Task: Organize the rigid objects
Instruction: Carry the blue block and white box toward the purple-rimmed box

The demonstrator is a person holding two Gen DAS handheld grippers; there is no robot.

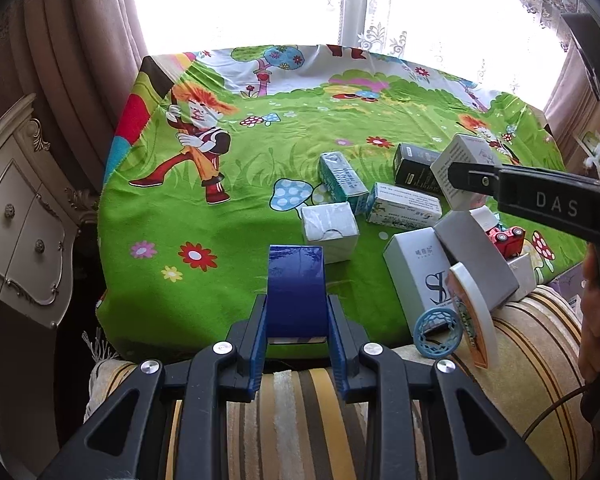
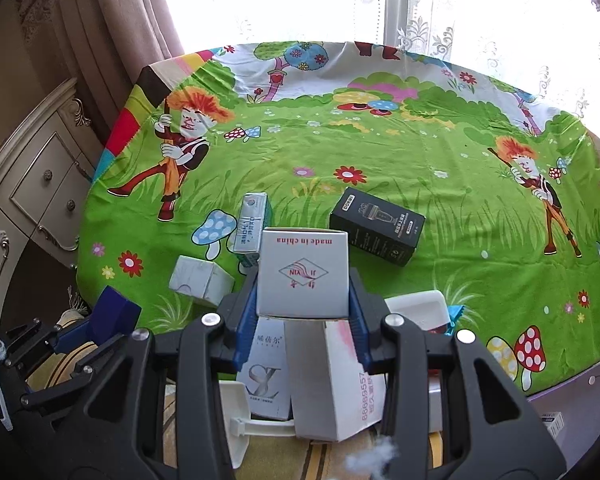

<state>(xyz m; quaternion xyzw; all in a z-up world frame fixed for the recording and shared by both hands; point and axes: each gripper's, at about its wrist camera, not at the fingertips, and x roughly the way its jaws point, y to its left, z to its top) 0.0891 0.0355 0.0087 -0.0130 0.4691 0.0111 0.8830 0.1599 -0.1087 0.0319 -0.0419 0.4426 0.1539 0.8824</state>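
Note:
My left gripper [image 1: 298,320] is shut on a dark blue box [image 1: 296,280], lifted above the near edge of the green cartoon cloth [image 1: 220,232]. In the right wrist view that gripper [image 2: 96,332] and blue box [image 2: 116,314] show at the lower left. My right gripper [image 2: 303,300] is shut on a white box [image 2: 303,276] printed "made in china", held over the pile. From the left wrist view the right gripper [image 1: 456,178] reaches in from the right with that white box [image 1: 460,156].
On the cloth lie a black box [image 2: 376,226], a teal box [image 2: 252,224], a small white box [image 2: 200,280], an "SL" box [image 2: 264,372], a grey box [image 2: 320,376], a red toy car [image 1: 506,240] and a blue ring [image 1: 436,332]. A striped cushion [image 1: 300,400] lies below; a cabinet [image 1: 20,220] stands left.

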